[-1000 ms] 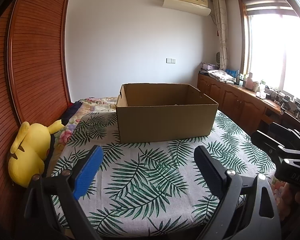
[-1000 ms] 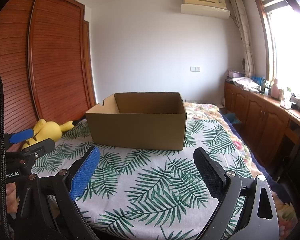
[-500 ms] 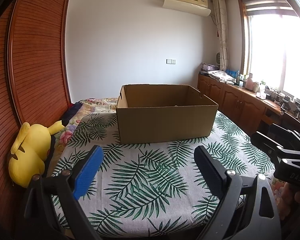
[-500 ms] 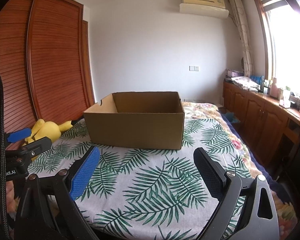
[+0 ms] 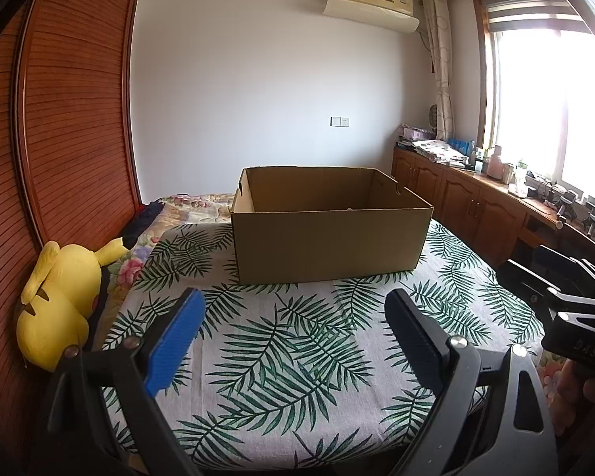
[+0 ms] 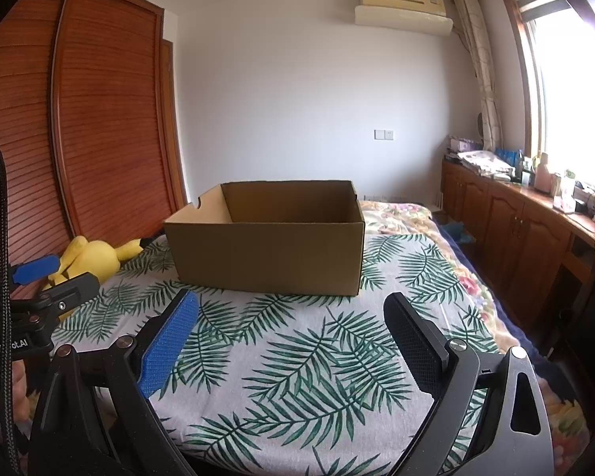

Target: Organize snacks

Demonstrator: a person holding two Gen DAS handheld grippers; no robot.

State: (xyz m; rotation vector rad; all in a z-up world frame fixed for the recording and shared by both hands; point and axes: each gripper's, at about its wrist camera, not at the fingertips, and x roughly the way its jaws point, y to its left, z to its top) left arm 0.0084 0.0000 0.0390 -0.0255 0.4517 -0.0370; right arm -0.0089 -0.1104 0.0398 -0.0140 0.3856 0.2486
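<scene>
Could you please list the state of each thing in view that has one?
left gripper: open, holding nothing, above the bedspread
right gripper: open, holding nothing
cardboard box: open at the top, upright on the leaf-print bedspread; contents mostly hidden
yellow plush toy: lying beside the wardrobe
wardrobe: doors shut
</scene>
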